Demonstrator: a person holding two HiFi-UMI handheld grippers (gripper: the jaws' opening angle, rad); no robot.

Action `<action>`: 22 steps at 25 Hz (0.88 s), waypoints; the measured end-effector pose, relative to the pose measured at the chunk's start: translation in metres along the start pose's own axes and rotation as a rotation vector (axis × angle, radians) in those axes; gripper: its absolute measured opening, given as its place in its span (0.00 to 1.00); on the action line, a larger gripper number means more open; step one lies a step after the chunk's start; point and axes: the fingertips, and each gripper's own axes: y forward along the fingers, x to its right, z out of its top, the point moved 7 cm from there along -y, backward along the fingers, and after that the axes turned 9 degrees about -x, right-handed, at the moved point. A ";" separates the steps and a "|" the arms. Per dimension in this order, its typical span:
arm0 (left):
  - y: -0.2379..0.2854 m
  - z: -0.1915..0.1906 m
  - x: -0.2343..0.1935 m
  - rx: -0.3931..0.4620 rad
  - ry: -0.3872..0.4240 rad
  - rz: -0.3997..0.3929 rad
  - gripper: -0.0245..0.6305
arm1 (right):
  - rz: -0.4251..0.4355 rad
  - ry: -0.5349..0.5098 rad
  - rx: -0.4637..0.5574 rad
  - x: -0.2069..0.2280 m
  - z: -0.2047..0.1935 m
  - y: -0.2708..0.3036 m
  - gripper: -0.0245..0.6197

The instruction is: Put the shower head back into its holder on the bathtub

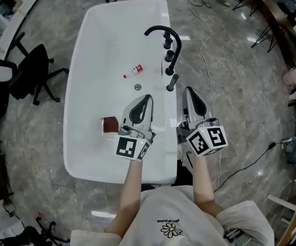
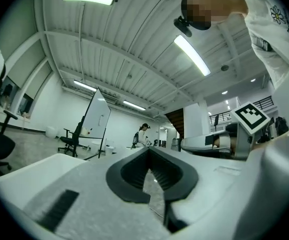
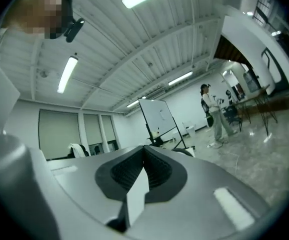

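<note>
In the head view a white bathtub lies below me with a black arched faucet on its right rim. Just in front of the faucet, the black stick-shaped shower head stands upright on that rim; I cannot make out its holder. My left gripper hovers over the tub's middle, shut and empty. Over the right rim, close to the shower head but apart from it, my right gripper is also shut with nothing in it. In the gripper views, the left gripper and right gripper point level across the room.
A small red-and-white bottle and a brown object lie in the tub near the drain. A black office chair stands left of the tub. Cables run over the floor at the right. A whiteboard and a person stand far off.
</note>
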 end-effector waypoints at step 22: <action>-0.044 0.011 0.028 -0.046 0.060 0.072 0.04 | -0.093 -0.275 -0.164 -0.042 -0.004 -0.040 0.05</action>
